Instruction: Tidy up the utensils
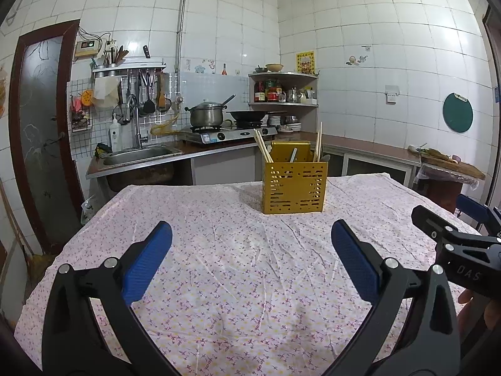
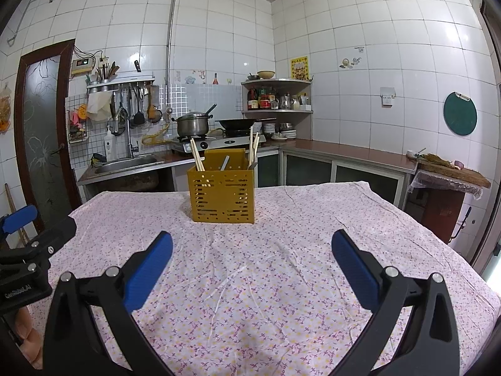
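Hovering spread and empty, both tools (image 1: 251, 258) (image 2: 252, 266) face the yellow utensil holder (image 1: 294, 186).

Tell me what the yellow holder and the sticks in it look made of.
Yellow perforated utensil holder: probably painted sheet metal, going by its thin flat walls and punched slots; plastic is possible. Pale chopsticks: likely wood or bamboo, matte and light tan.
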A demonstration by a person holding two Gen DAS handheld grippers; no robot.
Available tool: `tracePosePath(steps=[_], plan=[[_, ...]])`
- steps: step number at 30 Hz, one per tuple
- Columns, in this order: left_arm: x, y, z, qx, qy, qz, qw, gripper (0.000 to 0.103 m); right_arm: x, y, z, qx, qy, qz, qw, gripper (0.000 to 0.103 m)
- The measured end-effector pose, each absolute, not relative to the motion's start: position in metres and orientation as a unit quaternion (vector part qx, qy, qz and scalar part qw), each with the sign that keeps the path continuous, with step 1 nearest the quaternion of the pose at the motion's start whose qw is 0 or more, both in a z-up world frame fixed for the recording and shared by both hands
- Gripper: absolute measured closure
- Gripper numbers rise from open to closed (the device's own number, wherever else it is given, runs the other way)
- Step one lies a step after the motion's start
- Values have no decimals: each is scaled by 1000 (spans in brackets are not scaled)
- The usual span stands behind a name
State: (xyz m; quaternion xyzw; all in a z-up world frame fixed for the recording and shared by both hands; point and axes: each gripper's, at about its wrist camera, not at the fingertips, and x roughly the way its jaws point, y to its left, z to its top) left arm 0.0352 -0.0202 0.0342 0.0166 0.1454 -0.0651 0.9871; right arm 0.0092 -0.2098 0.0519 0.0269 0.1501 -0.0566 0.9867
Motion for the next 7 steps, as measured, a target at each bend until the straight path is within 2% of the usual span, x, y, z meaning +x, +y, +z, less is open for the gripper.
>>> tracePosePath(steps=[7], plan=[[35,-21,35,15,151,-69,986,5,9,-209,52,26,150,-57,987,4]])
